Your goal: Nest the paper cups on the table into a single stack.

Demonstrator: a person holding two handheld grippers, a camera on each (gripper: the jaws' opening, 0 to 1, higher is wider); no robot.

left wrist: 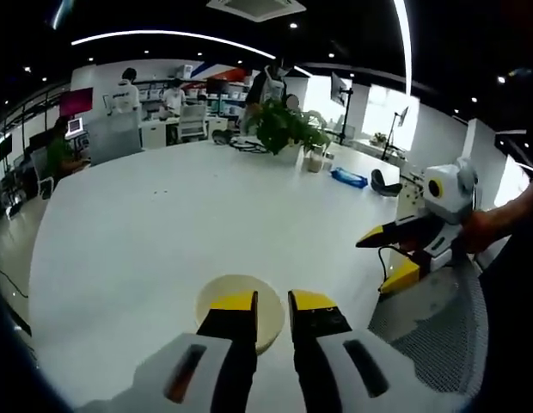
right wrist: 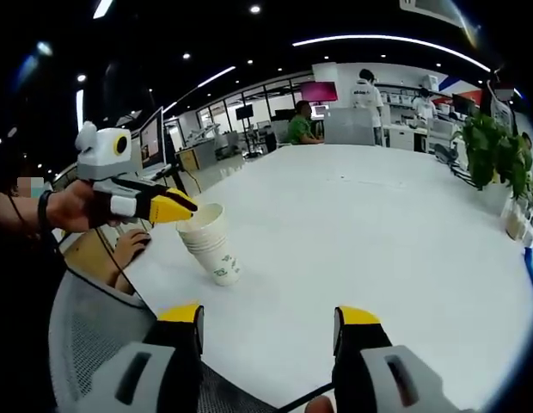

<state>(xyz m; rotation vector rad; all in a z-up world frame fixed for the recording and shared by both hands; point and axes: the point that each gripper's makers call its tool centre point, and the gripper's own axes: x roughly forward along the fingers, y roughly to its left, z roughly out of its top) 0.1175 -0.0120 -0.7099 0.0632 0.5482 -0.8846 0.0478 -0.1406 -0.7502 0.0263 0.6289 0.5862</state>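
Right gripper view: left hand-held gripper [right wrist: 187, 206] clamps tilted white paper-cup stack [right wrist: 211, 243]; right hand-held gripper [right wrist: 271, 320] apart.

Left gripper [left wrist: 272, 303] jaws cover the near rim of the paper cup stack [left wrist: 239, 301].

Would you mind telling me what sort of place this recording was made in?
Most likely an open-plan office or lab. A large white table fills the foreground, people work at desks with monitors along the far wall, and a potted plant stands on the table under strip ceiling lights.
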